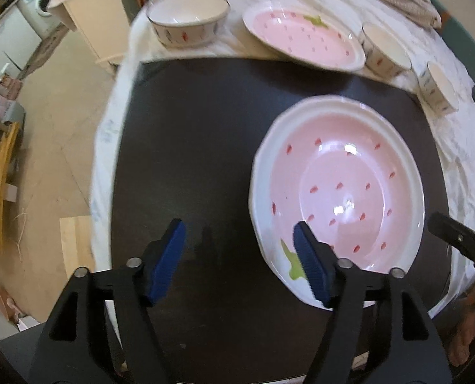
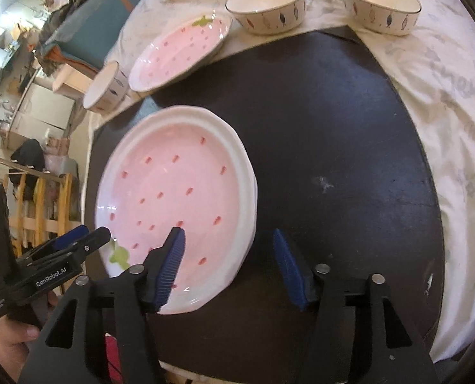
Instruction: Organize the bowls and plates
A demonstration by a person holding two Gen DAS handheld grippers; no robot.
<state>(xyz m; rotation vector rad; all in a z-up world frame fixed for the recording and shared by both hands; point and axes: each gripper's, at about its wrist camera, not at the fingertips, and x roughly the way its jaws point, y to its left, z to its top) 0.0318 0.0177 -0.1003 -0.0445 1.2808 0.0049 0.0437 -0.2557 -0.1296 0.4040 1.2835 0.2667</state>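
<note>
Blue ribbed pads line both grippers, and both stand wide apart with nothing clamped. The left gripper (image 1: 239, 249) hovers above the near left rim of the pink plate stack (image 1: 336, 188): its right pad is over the green leaf mark, its left pad over the bare dark mat (image 1: 189, 128). The right gripper (image 2: 227, 256) straddles the near right rim of the same stack (image 2: 173, 198), one pad above the pink surface, the other above the mat, neither pressing the rim.

The stack appears to be two strawberry-pattern plates nested together, lying flat on the dark mat that covers the bench. A hand (image 2: 10, 339) grips the left gripper's handle at the lower left of the right wrist view.

Beyond the mat, on the white cloth (image 2: 445, 102), lies a second single strawberry plate (image 1: 301, 38), its near edge overlapping the mat. Three white bowls with fish motifs sit around it: one large bowl (image 1: 187, 19) to its left, two bowls (image 1: 386, 49) (image 1: 440, 88) to its right.
</note>
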